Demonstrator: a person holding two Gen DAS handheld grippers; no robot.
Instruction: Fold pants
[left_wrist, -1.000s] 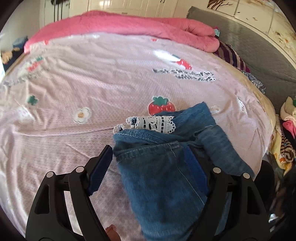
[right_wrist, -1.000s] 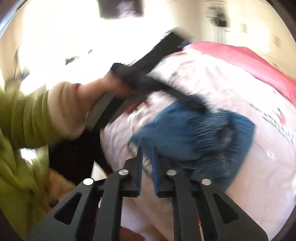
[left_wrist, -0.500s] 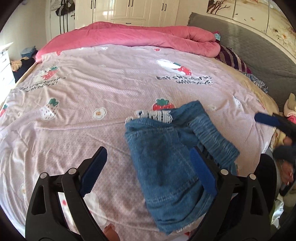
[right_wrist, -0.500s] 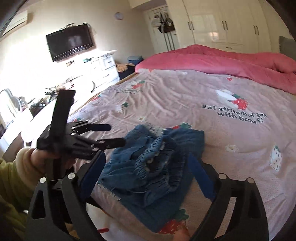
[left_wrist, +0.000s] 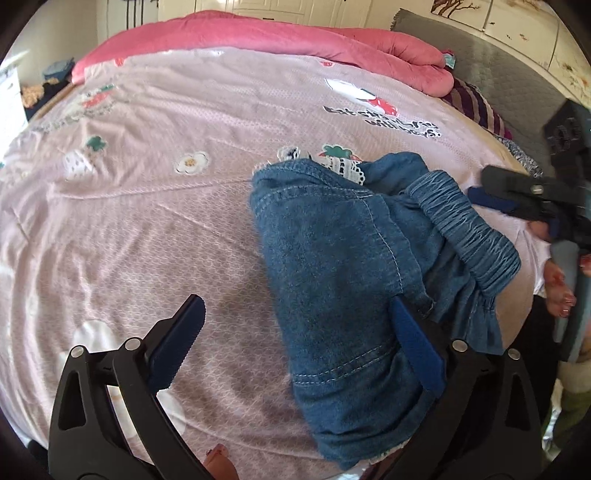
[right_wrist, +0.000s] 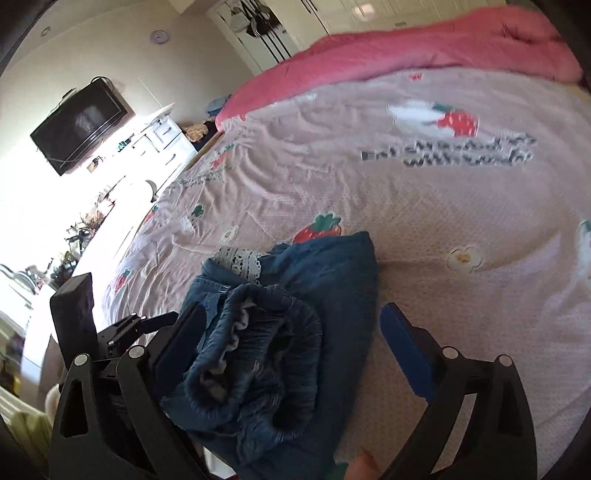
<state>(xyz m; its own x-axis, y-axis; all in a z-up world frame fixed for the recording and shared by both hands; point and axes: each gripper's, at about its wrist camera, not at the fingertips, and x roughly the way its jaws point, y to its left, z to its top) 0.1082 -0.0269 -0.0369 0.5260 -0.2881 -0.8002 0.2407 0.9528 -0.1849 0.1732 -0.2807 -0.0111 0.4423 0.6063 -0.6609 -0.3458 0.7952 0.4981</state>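
The right gripper (right_wrist: 291, 345) has let go and swung over the pants (left_wrist: 354, 280). Both it and the left gripper (left_wrist: 310, 339) are spreading wide, pinching nothing. The pants are lying folded near the bed's (left_wrist: 147, 184) edge, long axis running away from the left gripper, waistband toward the right gripper.

The left gripper (left_wrist: 299, 339) points steeply down, its jaws opening and already spread wide; its blue pads (left_wrist: 417, 354) press on nothing, though denim lies between them. The right gripper (right_wrist: 291, 347) tilts down less steeply, jaws likewise opening and wide apart, its pads (right_wrist: 404, 350) clear of the cloth under them. From the left wrist, the right gripper shows at the far right edge with the person's hand (left_wrist: 557, 288) wrapped on its handle. From the right wrist, the left gripper sits low at left.
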